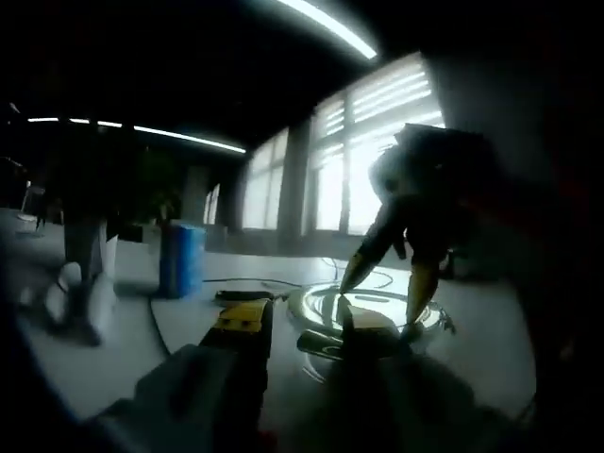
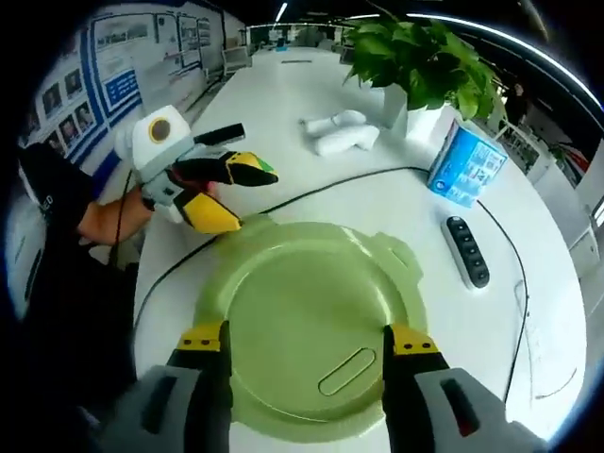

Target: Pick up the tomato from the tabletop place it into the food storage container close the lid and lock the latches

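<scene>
Backlight from the windows dims the left gripper view, but your left hand-held gripper (image 1: 302,321) shows its two jaws spread, with nothing pinched between them. They aim across the table (image 1: 104,363) at the near rim of the round lid (image 1: 321,304), which lies straight ahead and just beyond the tips. The right hand-held gripper (image 1: 382,297) comes down over the lid's far side as a dark shape (too dark there to read its jaws).

In the right gripper view, your right hand-held gripper (image 2: 307,342) is also spread and holds nothing, one jaw on each side of the green lid (image 2: 311,302), which lies flat over the food storage container. The tomato, I judge, is already underneath. One latch tab (image 2: 401,255) sticks out of the rim to the far right. The left hand-held gripper (image 2: 238,193) hovers at the far-left rim, its yellow tips apart and right beside the edge.

The latching comes next. Your left is nearer the far-left edge, and your right is nearer the tab.
</scene>
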Motion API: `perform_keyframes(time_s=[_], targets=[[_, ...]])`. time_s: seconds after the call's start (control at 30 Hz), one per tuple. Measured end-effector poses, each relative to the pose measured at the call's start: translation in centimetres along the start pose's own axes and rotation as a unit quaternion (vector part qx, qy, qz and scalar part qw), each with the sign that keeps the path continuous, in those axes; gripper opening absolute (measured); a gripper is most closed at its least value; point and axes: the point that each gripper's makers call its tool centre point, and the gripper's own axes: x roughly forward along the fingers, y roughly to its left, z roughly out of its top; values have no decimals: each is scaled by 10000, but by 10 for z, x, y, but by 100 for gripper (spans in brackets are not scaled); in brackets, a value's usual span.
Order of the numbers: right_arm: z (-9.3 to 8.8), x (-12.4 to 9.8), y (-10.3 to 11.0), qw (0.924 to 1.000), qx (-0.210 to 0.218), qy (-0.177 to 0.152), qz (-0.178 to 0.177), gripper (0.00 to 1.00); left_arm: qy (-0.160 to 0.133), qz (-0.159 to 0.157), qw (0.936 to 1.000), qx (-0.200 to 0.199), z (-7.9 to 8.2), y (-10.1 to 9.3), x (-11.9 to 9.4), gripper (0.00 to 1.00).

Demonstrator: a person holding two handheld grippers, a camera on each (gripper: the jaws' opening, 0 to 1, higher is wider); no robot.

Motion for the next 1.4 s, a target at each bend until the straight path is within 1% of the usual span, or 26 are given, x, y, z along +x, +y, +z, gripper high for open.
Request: perform_keyframes(time_s=[0.07,0.13,0.17,0.2,0.23,0.27,0.47,0.57,0.63,0.7,0.77,0.8,0.83,0.9,0.93,0.97,1.0,1.07,1.1,1.13,1.17,1.2,1.23,1.3,1.33,1.4], targets=[[-4,-1,-3,9994,-270,219,80,59,-25,29,10000,-36,1,1,0,22],[-8,-1,-3,9982,-333,485,124,60,-26,30,10000,-31,1,1,0,22],[-7,0,-4,9978,-340,555,106,63,-20,25,10000,-20,1,0,0,22],[-13,0,-4,9962,-57,870,40,63,2,9,10000,5,0,-1,1,22],[-9,1,-6,9942,-496,947,81,63,7,0,10000,18,0,-1,1,22],[-10,2,1,9937,-341,1057,147,63,6,-17,10000,23,0,-2,1,22],[-9,6,8,9846,-523,1661,181,63,-16,-38,9999,-95,2,-1,0,22],[-10,6,9,9799,-547,1910,196,63,129,-36,9998,-171,-4,-1,0,19],[-11,6,9,9737,-548,2205,188,63,168,-49,9996,-237,-5,-1,0,19],[-11,8,9,9694,-548,2385,181,63,36,-162,9989,-445,1,-4,-1,18],[-11,9,8,9688,-555,2410,189,63,-120,-189,9953,-947,10,-4,-5,15],[-11,9,8,9675,-551,2461,186,63,14,-162,9919,-1263,8,-4,-7,14],[-11,8,7,9671,-543,2477,187,63,294,-96,9875,-1544,2,-4,-9,13],[-12,7,8,9674,-541,2468,184,63,1026,30,9790,-1759,-14,-8,-15,13],[-13,7,7,9678,-539,2452,185,63,1212,-50,9765,-1780,-16,-14,-17,13],[-13,6,8,9683,-538,2432,185,63,1233,-344,9734,-1898,-10,-28,-19,13],[-13,7,7,9686,-535,2422,185,63,1357,-497,9678,-2062,-8,-36,-20,15],[-13,7,6,9691,-530,2401,187,63,1549,-680,9553,-2424,2,-47,-19,23],[-13,6,6,9697,-529,2378,186,63,1803,-579,9487,-2530,-1,-47,-21,24],[-13,6,5,9702,-525,2357,186,63,1962,-474,9464,-2523,-3,-45,-21,23],[-14,5,5,9715,-517,2305,183,63,2064,-348,9483,-2384,-5,-38,-18,22],[-14,5,5,9723,-514,2272,184,63,2173,-254,9462,-2383,-7,-35,-16,20],[-13,5,4,9738,-513,2206,194,63,2268,-253,9484,-2203,-7,-33,-13,19],[-13,5,3,9757,-503,2122,192,63,2299,-233,9469,-2238,-4,-30,-8,19],[-13,5,3,9761,-504,2107,193,63,2351,-304,9441,-2291,-4,-33,-6,19],[-13,4,2,9778,-490,2027,192,63,2592,-395,9309,-2543,-10,-42,-4,21]])
